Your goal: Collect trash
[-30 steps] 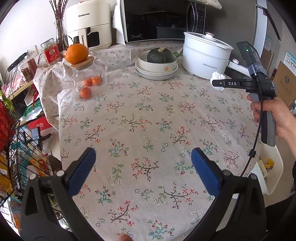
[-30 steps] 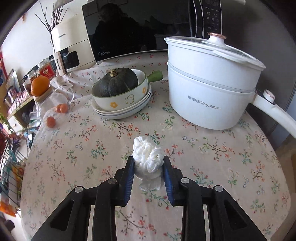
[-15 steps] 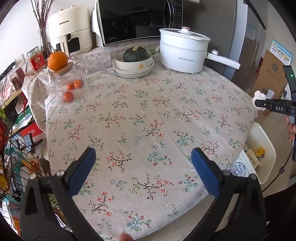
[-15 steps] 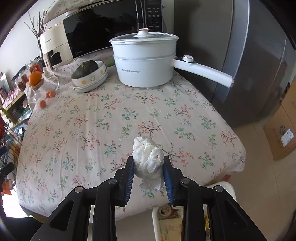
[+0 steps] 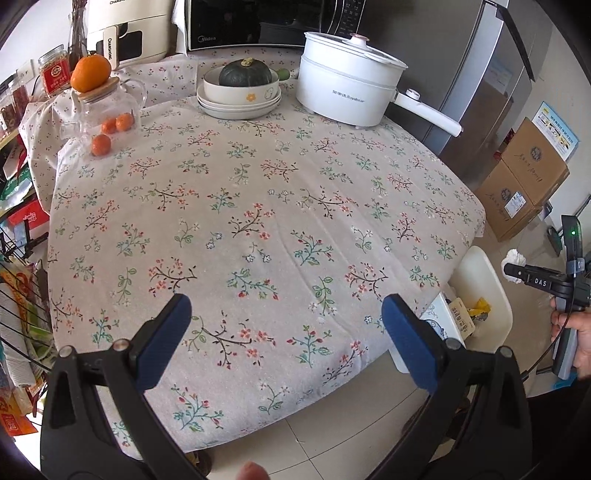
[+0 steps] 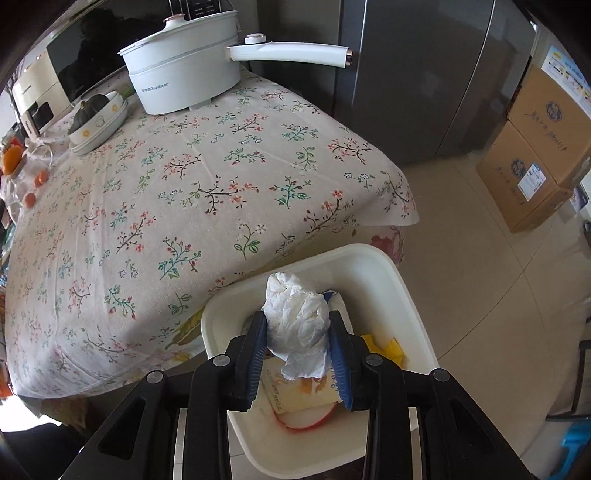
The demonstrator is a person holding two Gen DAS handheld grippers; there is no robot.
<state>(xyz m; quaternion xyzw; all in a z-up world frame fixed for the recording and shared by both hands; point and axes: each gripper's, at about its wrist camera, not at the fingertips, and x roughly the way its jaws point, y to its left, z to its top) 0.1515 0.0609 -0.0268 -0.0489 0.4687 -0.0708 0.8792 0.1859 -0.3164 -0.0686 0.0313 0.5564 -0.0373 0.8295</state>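
Right claw (image 6: pixel 297 341) pinching crumpled tissue (image 6: pixel 297 321) above white bin (image 6: pixel 413 314), at 5 o'clock off the surface (image 6: pixel 184 192). Left claw (image 5: pixel 286 328) spread wide over floral cloth.

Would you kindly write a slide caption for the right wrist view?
Right gripper holds a crumpled white tissue above the white trash bin beside the floral-clothed table.

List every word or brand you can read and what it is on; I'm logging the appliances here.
"Midea": microwave
"CHANGHONG": cream appliance
"Royalstar", after small Chinese characters: white pot
"DAS": right gripper
Unreadable: red jar label, cardboard boxes, wall poster, bin wrappers.
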